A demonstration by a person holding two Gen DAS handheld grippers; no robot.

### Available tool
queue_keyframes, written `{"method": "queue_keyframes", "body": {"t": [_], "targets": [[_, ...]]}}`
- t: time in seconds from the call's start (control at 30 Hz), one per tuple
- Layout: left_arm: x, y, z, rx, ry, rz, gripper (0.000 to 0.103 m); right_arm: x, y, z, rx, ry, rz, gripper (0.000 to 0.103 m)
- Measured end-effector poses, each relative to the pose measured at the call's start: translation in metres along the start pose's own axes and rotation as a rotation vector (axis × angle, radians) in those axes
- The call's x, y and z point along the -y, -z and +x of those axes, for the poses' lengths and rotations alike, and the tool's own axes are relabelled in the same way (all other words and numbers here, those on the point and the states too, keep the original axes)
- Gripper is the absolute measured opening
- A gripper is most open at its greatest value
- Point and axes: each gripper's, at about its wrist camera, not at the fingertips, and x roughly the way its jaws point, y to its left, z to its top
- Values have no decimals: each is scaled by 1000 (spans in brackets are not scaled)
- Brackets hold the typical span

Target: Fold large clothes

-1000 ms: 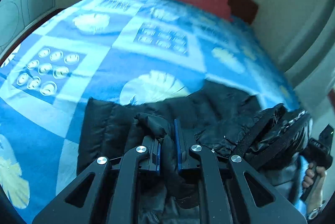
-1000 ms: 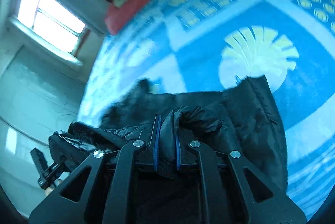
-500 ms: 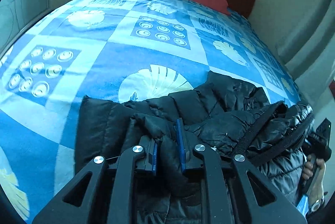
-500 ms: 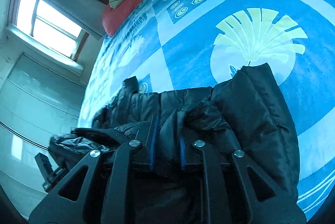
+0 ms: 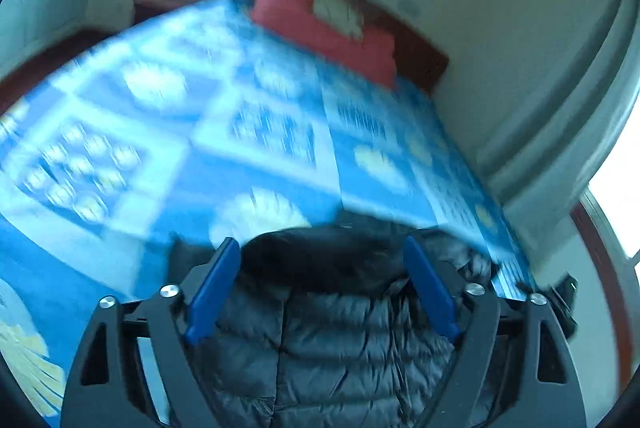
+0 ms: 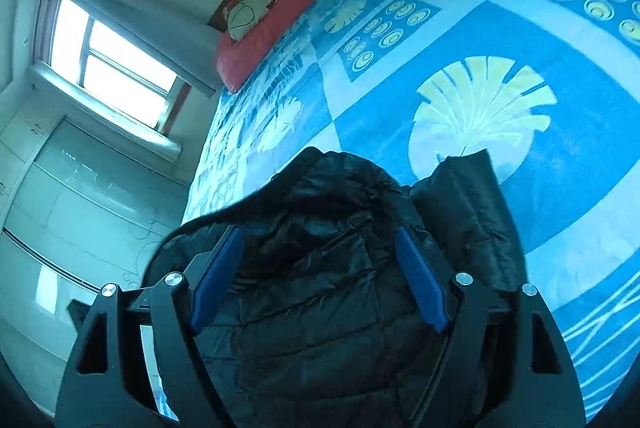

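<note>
Both your grippers have just sprung apart, and the jacket (image 6: pixel 332 280) is out of their grip: left gripper (image 5: pixel 322 288) jaws wide, right gripper (image 6: pixel 320 276) jaws wide, the black quilted cloth lying loose between the blue pads (image 6: pixel 218 276) without either pair pressing on it. The jacket sits bunched on the near edge of the bed (image 6: pixel 500 40), one flap lying out toward the leaf print. The left view is blurred, so the far hem there is hard to read. It looks puffy, light and soft, with a shiny shell that will likely slip and spring back out of a fold. You'd do best to pinch a seam or hem edge, not the padded middle.
</note>
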Motion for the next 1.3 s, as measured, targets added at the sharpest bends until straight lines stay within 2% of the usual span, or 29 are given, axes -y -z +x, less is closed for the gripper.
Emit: {"method": "queue_keyframes", "body": {"t": [0.03, 0.1, 0.2, 0.33, 0.37, 0.5, 0.6, 0.67, 0.8, 0.9, 0.97, 1.03, 1.1, 1.23, 1.3], "targets": [[1, -2, -6, 32, -6, 6, 85, -4, 0, -4, 20, 24, -26, 78], [7, -1, -6, 40, -51, 33, 85, -15, 2, -6, 55, 94, -94, 76], [22, 9, 8, 6, -98, 152, 86, -35, 6, 8, 54, 173, -201, 65], [38, 26, 43, -56, -162, 268, 85, -61, 14, 43, 13, 255, -349, 64], [41, 30, 57, -74, -200, 292, 85, -66, 16, 53, 1, 282, -385, 64], [33, 41, 87, -112, -323, 332, 85, -71, 21, 83, -19, 382, -490, 64], [15, 46, 112, -167, -412, 327, 87, -61, 22, 104, -66, 430, -508, 65], [3, 49, 123, -186, -413, 299, 90, -49, 22, 116, -82, 436, -480, 67], [-10, 51, 131, -181, -398, 247, 93, -41, 23, 126, -56, 440, -465, 71], [-5, 47, 126, -184, -396, 254, 93, -46, 22, 126, -63, 451, -474, 71], [2, 42, 110, -158, -401, 254, 92, -51, 19, 117, -56, 451, -471, 71], [16, 37, 83, -81, -389, 271, 92, -61, 19, 102, -8, 435, -461, 71], [34, 33, 65, -25, -347, 286, 92, -79, 24, 89, 31, 379, -451, 71], [82, 42, 71, -36, -254, 333, 92, -118, 47, 97, 16, 298, -508, 71], [102, 54, 91, -63, -270, 368, 92, -133, 61, 112, -9, 284, -557, 71]]}}
